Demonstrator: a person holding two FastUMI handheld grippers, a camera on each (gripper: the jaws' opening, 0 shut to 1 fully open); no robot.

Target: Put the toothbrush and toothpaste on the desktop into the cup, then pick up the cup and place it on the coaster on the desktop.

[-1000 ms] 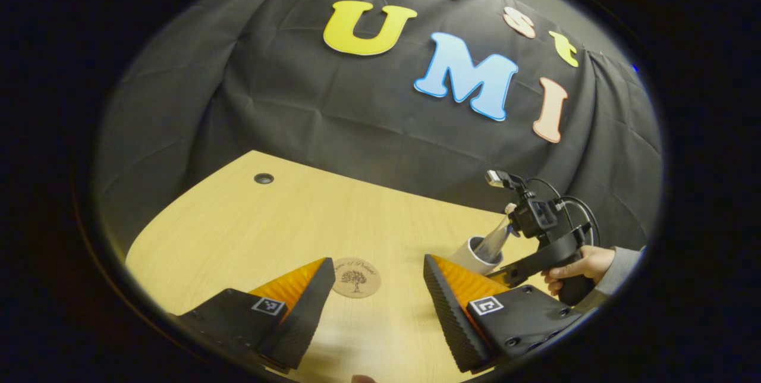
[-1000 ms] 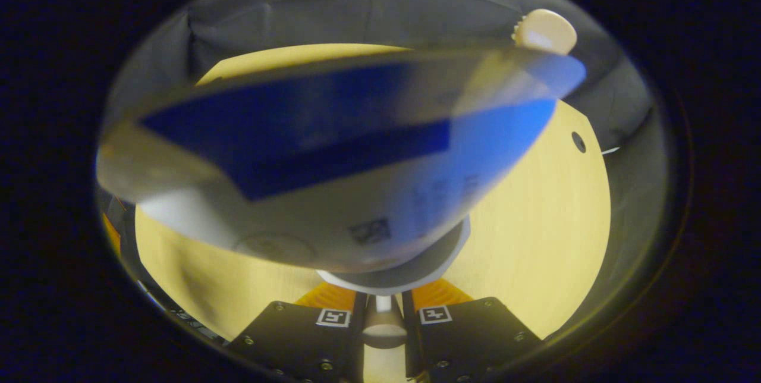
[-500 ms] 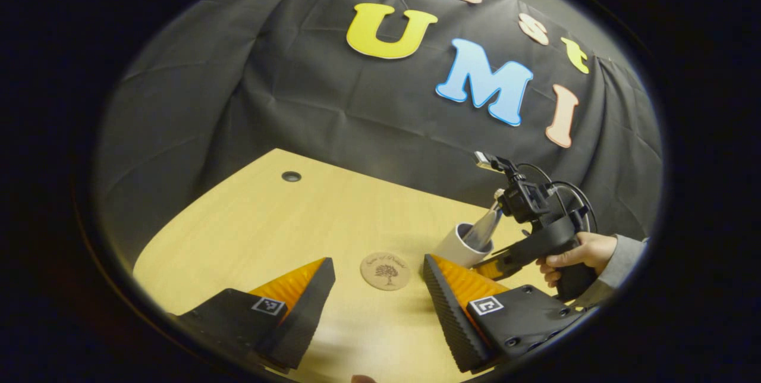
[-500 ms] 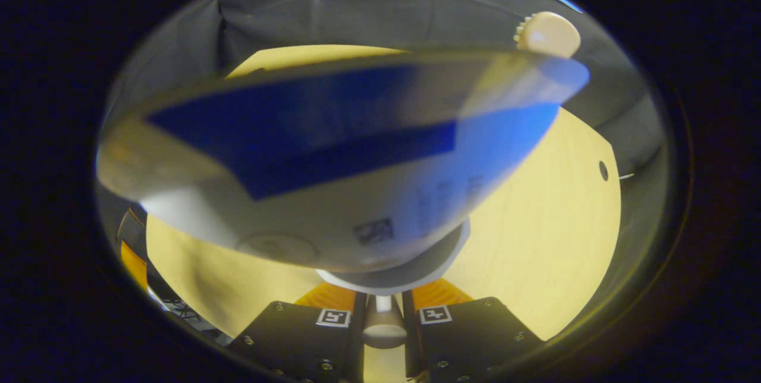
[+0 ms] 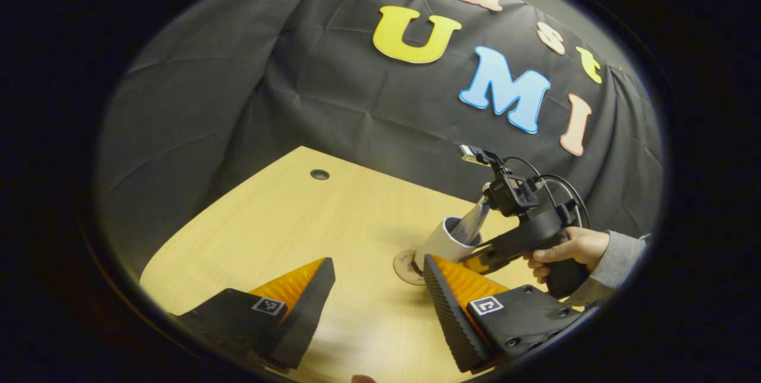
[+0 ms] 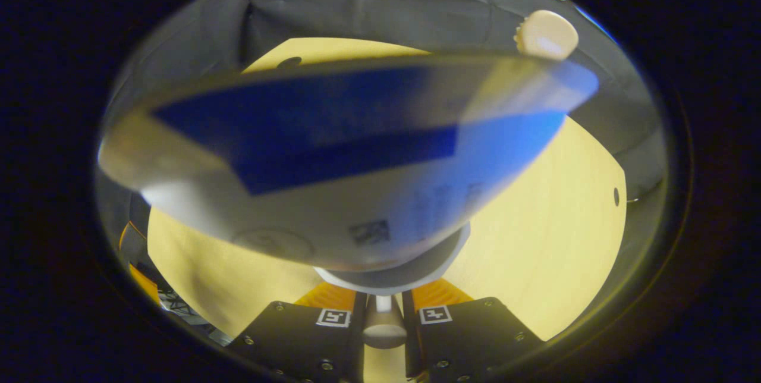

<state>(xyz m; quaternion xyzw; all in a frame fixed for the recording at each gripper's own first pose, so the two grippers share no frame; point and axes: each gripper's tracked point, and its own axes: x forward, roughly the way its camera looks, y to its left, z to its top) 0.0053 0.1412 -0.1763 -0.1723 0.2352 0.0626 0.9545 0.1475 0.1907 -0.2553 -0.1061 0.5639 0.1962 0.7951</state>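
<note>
The cup [image 5: 443,244] is pinched at its rim by the right tongs [image 6: 383,317] for placing on the coaster [image 5: 406,266]; the left tongs [image 5: 380,300] are held wide.

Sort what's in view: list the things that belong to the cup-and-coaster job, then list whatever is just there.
Part of the job:
- cup, held by the right gripper
- toothpaste standing in the cup
- toothbrush, its head above the tube
- coaster, partly under the cup

Just there:
- left gripper, open and idle
- desktop with its cable hole
</note>
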